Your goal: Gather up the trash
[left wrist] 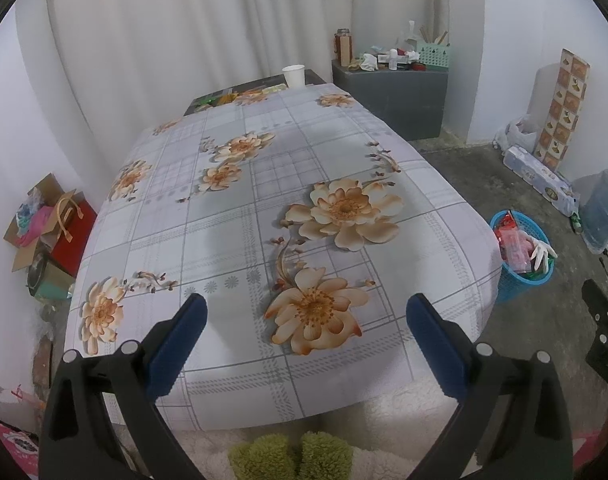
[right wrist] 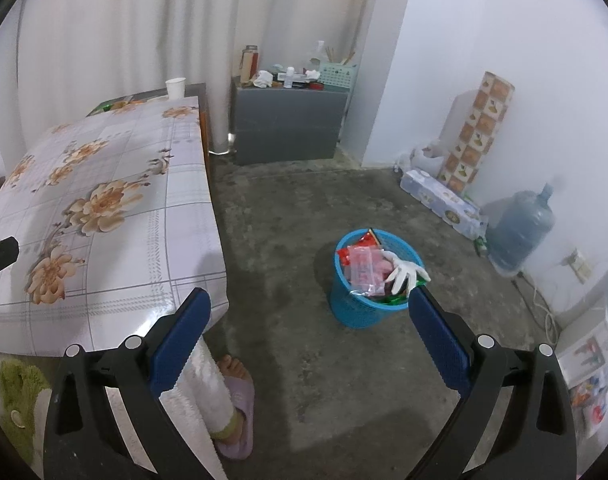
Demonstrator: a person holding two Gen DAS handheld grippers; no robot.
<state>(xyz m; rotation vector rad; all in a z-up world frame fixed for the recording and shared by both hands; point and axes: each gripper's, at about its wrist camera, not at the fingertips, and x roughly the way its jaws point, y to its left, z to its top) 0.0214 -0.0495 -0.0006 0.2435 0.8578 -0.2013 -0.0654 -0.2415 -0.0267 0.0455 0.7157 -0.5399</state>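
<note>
A blue plastic basket (right wrist: 362,306) stands on the concrete floor to the right of the table. It holds red and pink wrappers (right wrist: 364,266) and a white glove (right wrist: 404,274) draped over its rim. The basket also shows in the left wrist view (left wrist: 516,280). My left gripper (left wrist: 306,310) is open and empty above the near end of the flowered tablecloth (left wrist: 223,220). My right gripper (right wrist: 310,306) is open and empty above the floor, short of the basket. A white paper cup (left wrist: 293,75) stands at the table's far end.
A grey cabinet (right wrist: 287,128) with clutter on top stands against the back wall. A water jug (right wrist: 520,228), a pack of rolls (right wrist: 444,200) and a patterned box (right wrist: 478,132) line the right wall. Boxes and bags (left wrist: 47,232) sit left of the table. A person's slippered foot (right wrist: 235,400) is near.
</note>
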